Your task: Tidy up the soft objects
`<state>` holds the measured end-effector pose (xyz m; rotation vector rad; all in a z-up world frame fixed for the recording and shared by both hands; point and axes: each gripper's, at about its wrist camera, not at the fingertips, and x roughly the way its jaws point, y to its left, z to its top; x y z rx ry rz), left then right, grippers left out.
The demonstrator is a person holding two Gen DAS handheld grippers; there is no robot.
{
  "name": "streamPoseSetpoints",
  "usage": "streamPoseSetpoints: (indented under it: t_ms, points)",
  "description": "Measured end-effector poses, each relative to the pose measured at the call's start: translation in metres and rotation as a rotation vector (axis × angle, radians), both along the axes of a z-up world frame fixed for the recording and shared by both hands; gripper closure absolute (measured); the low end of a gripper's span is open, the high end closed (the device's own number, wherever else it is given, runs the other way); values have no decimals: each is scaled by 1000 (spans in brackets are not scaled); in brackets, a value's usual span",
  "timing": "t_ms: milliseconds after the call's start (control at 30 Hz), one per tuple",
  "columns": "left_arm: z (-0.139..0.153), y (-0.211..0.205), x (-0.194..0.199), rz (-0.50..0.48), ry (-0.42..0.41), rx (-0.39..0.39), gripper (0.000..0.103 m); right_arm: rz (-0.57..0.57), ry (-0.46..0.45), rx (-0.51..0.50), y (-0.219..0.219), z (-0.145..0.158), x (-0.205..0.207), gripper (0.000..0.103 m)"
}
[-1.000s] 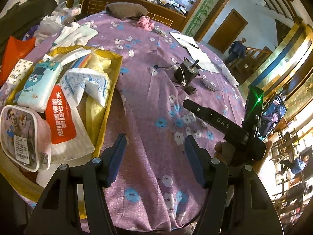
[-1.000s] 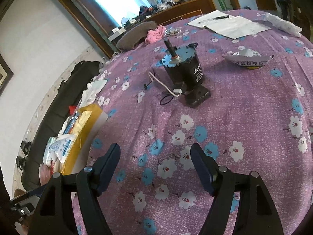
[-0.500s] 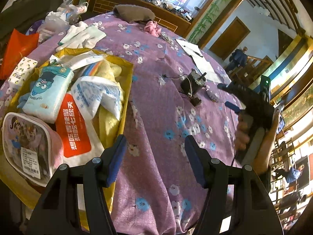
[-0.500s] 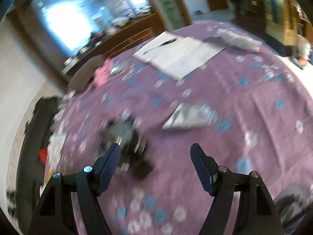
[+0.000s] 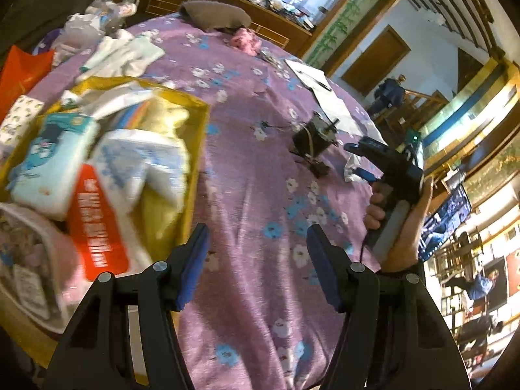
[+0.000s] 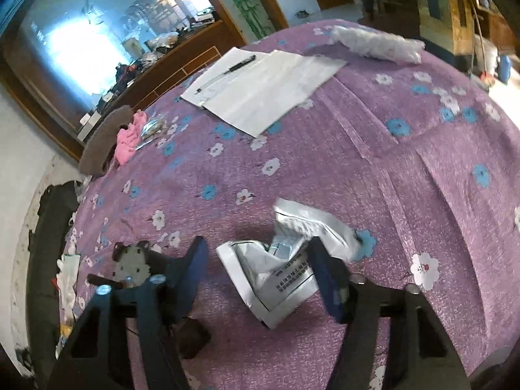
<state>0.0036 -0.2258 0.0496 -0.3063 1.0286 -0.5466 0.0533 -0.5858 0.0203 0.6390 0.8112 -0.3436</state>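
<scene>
Home interior, wooden staircase [image 5: 419,97], sideboard [image 5: 227,3] (cluttered), floral tablecloth [image 5: 260,162], carved door frames

At the upper left of the right wrist view we see a large window [image 6: 74,42] pouring in bright bluish light, framed in dark wood. Below it runs a long wooden sideboard [image 6: 169,65] cluttered on top. A white wall [image 6: 22,149] fills the left edge. In the left wrist view, upper right, we find a brown door [image 5: 373,61], a wooden stair railing [image 5: 419,97] and pale walls.
</scene>
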Motion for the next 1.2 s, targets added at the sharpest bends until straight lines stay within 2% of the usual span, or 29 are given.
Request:
streamPoseSetpoints:
  t_ms: [167, 233, 333, 400, 467, 633, 700, 733, 767, 833, 1033, 1200]
  points:
    - [-1, -12, -3, -27, -1, 21, 41, -68, -37, -25, -6, 12, -15, 45]
    - [-3, -13, -3, -28, 6, 26, 41, -88, -62, -71, -5, 20, -20, 45]
    - [-2, -12, -3, -22, 7, 30, 41, -94, -3, -138, -2, 19, -16, 44]
    - [-1, -12, -5, -22, 4, 31, 41, -87, 41, -123, -4, 9, -11, 44]
    - [0, -12, -7, -25, 1, 32, 41, -87, 46, -117, -5, 5, -9, 40]
    - [-2, -14, -11, -31, 5, 36, 41, -49, 64, -143, 3, -2, 0, 37]
    - [-1, -15, -13, -35, 6, 36, 41, -26, 57, -144, 8, -3, 1, 41]
    - [-1, -15, -13, -35, 5, 37, 41, -15, 55, -152, 10, -2, 1, 53]
    - [0, -15, -14, -35, 2, 39, 41, -4, 51, -150, 12, -2, 1, 60]
    - [2, -16, -17, -37, 1, 42, 41, 2, 42, -135, 14, -1, 0, 65]
    - [9, -11, -26, -36, -9, 41, 41, 55, 19, -184, 36, 7, -14, 66]
    - [10, 0, -29, -17, 4, 28, 41, 169, 16, -145, 72, 10, -52, 67]
